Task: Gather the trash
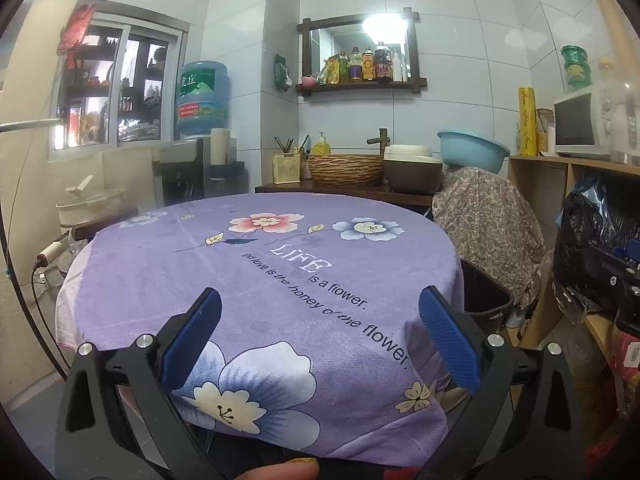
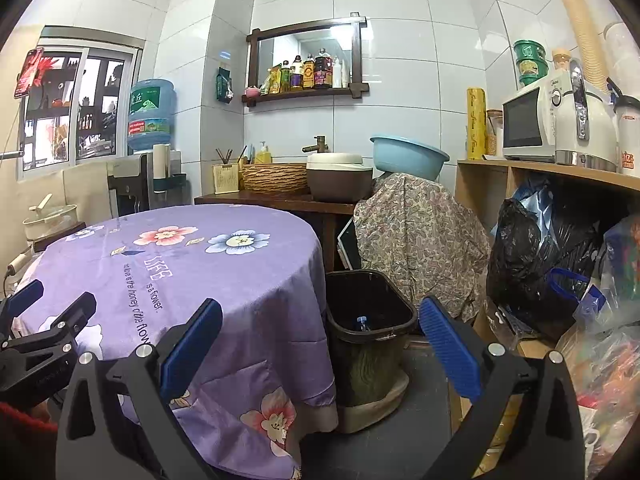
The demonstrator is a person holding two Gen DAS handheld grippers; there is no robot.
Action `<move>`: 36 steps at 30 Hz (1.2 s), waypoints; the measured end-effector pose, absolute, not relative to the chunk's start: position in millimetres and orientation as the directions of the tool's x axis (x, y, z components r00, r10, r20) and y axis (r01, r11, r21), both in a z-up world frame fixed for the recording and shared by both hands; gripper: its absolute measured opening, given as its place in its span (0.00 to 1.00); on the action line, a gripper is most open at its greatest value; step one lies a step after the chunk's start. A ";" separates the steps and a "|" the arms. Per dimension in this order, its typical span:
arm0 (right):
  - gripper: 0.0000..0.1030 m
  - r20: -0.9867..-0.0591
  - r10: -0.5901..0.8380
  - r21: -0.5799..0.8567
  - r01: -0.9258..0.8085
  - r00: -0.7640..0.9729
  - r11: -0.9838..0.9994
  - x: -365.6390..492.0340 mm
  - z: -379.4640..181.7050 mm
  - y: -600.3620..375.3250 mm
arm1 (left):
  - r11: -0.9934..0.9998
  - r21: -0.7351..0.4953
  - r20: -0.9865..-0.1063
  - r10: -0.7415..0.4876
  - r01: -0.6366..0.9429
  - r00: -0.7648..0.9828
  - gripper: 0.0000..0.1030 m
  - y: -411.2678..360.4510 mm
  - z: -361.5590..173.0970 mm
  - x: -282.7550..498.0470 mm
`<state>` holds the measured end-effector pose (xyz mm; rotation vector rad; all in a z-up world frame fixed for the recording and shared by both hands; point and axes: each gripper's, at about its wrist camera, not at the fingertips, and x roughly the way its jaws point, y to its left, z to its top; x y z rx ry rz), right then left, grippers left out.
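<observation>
A round table with a purple flowered cloth fills the left wrist view; it also shows in the right wrist view. A black trash bin stands on the floor right of the table, with a clear plastic bottle inside; its rim shows in the left wrist view. My left gripper is open and empty over the table's near edge. My right gripper is open and empty, in front of and a little above the bin. The left gripper also shows at the right wrist view's left edge.
A cloth-covered object with a blue basin stands behind the bin. A wooden shelf with a microwave and black bags is on the right. A sink counter and a water dispenser are at the back.
</observation>
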<state>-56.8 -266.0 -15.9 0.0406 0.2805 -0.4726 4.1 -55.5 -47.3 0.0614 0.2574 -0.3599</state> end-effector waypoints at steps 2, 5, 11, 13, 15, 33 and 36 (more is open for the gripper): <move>0.95 -0.276 -0.444 -0.023 0.456 0.853 0.890 -57.1 -15.9 -265.9 | 0.933 0.015 -0.259 -0.344 0.360 0.903 0.95 -56.6 -47.4 4.0; 0.95 -0.278 -0.444 -0.022 0.456 0.852 0.890 -57.0 -16.5 -266.2 | 0.931 0.019 -0.253 -0.348 0.364 0.903 0.95 -56.8 -48.0 2.7; 0.95 -0.278 -0.444 -0.022 0.456 0.852 0.890 -56.9 -16.2 -266.0 | 0.930 0.014 -0.246 -0.353 0.368 0.903 0.95 -55.6 -48.8 1.3; 0.95 -0.279 -0.443 -0.022 0.455 0.852 0.890 -56.8 -16.4 -265.9 | 0.930 0.014 -0.246 -0.354 0.368 0.902 0.95 -55.6 -48.7 1.2; 0.95 -0.279 -0.442 -0.023 0.454 0.852 0.891 -56.8 -16.4 -265.5 | 0.929 0.015 -0.244 -0.356 0.370 0.902 0.95 -56.4 -48.7 0.2; 0.95 -0.281 -0.444 -0.021 0.457 0.851 0.889 -56.7 -16.2 -262.9 | 0.924 -0.005 -0.242 -0.372 0.383 0.896 0.95 -55.0 -49.5 -0.1; 0.95 -0.279 -0.444 -0.023 0.456 0.852 0.890 -56.7 -16.4 -263.4 | 0.923 -0.002 -0.243 -0.373 0.384 0.896 0.95 -56.3 -49.6 -0.8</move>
